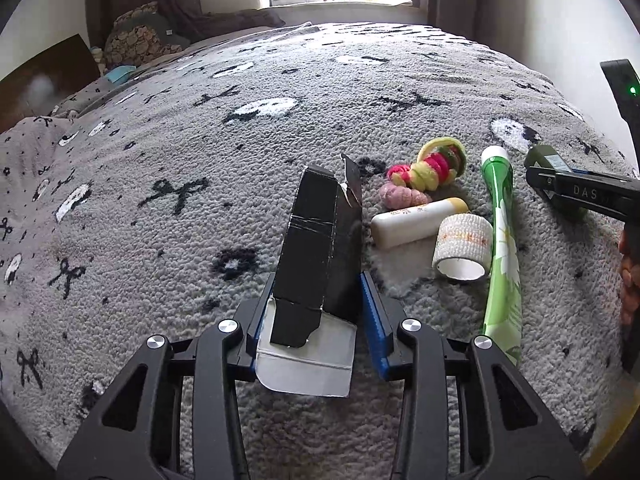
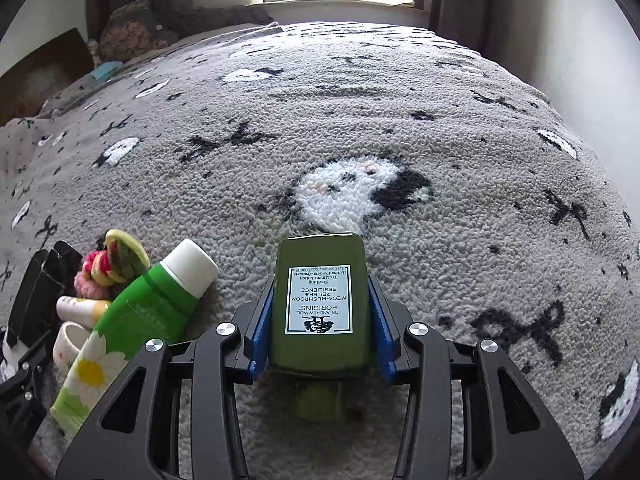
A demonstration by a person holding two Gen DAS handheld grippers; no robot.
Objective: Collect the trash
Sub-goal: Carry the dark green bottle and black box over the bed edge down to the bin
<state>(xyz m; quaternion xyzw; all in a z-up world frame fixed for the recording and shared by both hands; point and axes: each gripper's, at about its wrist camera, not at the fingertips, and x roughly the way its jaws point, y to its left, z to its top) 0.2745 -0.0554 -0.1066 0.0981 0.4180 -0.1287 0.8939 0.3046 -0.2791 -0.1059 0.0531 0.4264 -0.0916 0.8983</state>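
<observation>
A torn black carton [image 1: 316,232] with a white inner flap lies on the grey blanket. My left gripper [image 1: 319,280] is shut on it, both blue pads against its sides. A flat olive-green lotion bottle [image 2: 320,252] with a white label sits between the pads of my right gripper [image 2: 322,284], which is shut on it just above the blanket. In the left wrist view the right gripper [image 1: 560,188] shows at the far right, holding that bottle [image 1: 544,160]. The black carton [image 2: 36,292] appears at the left edge of the right wrist view.
Between the two grippers lie a green floral tube [image 1: 502,240], a white tube with a yellow cap [image 1: 416,222], a white bandage roll [image 1: 464,246] and a bunch of coloured hair ties [image 1: 428,170]. The patterned blanket [image 1: 240,160] covers the bed; pillows [image 1: 136,40] sit far left.
</observation>
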